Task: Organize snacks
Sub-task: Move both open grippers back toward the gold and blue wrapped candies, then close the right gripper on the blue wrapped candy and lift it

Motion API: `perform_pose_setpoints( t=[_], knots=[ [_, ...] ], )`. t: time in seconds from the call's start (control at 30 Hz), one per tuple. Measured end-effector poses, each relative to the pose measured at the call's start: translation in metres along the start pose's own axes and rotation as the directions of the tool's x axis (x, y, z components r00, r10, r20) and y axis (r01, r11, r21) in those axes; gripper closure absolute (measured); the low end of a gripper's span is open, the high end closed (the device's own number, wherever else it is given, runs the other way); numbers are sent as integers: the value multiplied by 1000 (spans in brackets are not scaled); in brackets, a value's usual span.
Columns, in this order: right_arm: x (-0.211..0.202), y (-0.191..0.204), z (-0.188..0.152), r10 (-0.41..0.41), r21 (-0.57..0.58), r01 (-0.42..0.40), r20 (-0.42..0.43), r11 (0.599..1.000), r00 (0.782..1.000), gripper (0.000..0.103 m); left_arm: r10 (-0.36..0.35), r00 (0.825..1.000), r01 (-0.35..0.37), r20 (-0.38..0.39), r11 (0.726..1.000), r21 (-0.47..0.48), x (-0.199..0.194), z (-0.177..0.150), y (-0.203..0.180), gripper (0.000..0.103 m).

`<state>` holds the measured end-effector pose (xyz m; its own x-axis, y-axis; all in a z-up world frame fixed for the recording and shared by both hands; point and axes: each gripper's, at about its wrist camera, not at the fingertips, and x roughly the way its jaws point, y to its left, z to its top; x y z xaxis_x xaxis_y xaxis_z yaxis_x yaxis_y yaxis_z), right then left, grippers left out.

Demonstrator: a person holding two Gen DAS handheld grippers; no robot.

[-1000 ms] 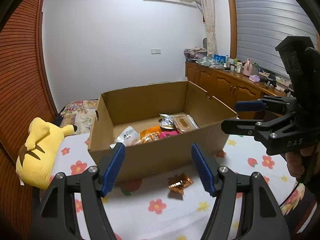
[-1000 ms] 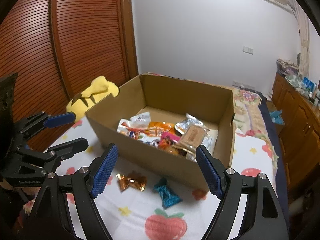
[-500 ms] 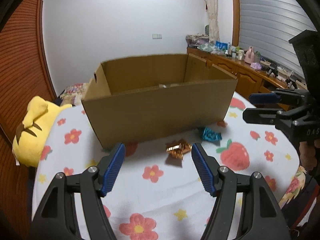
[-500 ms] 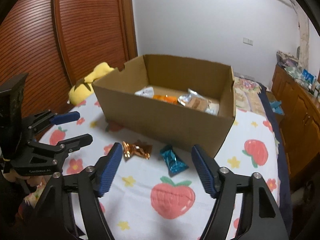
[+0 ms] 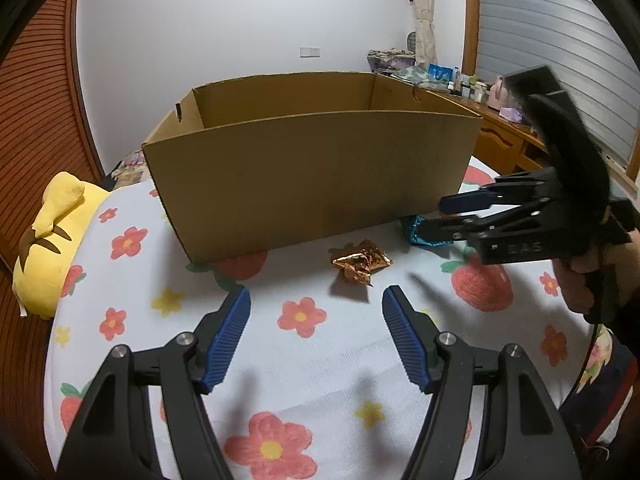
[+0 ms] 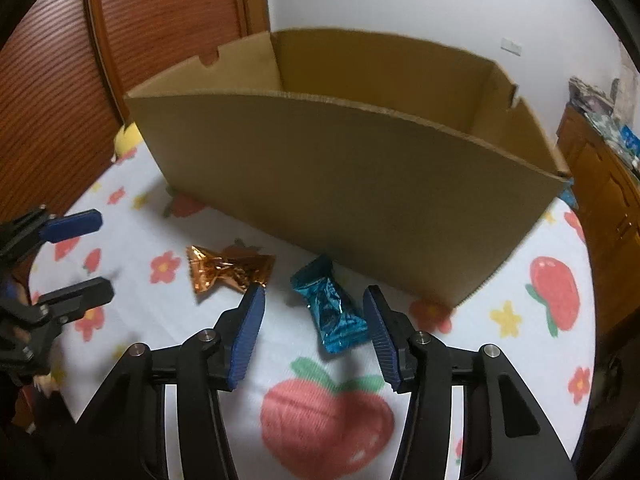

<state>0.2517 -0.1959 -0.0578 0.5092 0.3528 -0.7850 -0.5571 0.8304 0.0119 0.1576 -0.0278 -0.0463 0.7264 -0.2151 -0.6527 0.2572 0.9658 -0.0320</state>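
An open cardboard box (image 5: 312,168) stands on the flowered bedsheet; it also shows in the right wrist view (image 6: 352,184), its contents hidden by the near wall. A copper foil snack (image 5: 360,261) lies in front of it, just beyond my open left gripper (image 5: 316,308). It also shows in the right wrist view (image 6: 228,268). A blue foil snack (image 6: 334,314) lies between the fingers of my open right gripper (image 6: 314,314), low over the sheet. In the left wrist view the blue snack (image 5: 420,232) is partly hidden behind the right gripper (image 5: 434,216).
A yellow plush toy (image 5: 48,240) lies left of the box at the bed's edge. A wooden slatted door (image 6: 152,40) stands behind on the left. A wooden cabinet (image 5: 504,140) with clutter runs along the right wall.
Both grippers have dropped lower and closer to the sheet. The right gripper has moved in around the blue snack. The box's inside has gone out of sight.
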Motion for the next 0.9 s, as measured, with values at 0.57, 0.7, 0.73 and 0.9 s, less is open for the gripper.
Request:
perform_pose_setpoints(
  t=[0.57, 0.7, 0.73, 0.9],
  knots=[
    [18, -5, -12, -33, -43, 32, -30, 999, 999, 82, -53, 998, 53, -19, 999, -9, 28, 13, -4, 41],
    [8, -4, -22, -24, -29, 24, -3, 999, 1000, 82, -57, 998, 58, -34, 998, 10, 41, 21, -7, 41],
    [5, -5, -24, -21, -24, 21, 5, 999, 1000, 82, -55, 998, 56, -38, 998, 17, 44, 22, -8, 41],
    [-17, -6, -36, 4, 9, -4, 56, 1000, 998, 82, -52, 997, 54, -58, 998, 25, 59, 27, -11, 45]
  ],
)
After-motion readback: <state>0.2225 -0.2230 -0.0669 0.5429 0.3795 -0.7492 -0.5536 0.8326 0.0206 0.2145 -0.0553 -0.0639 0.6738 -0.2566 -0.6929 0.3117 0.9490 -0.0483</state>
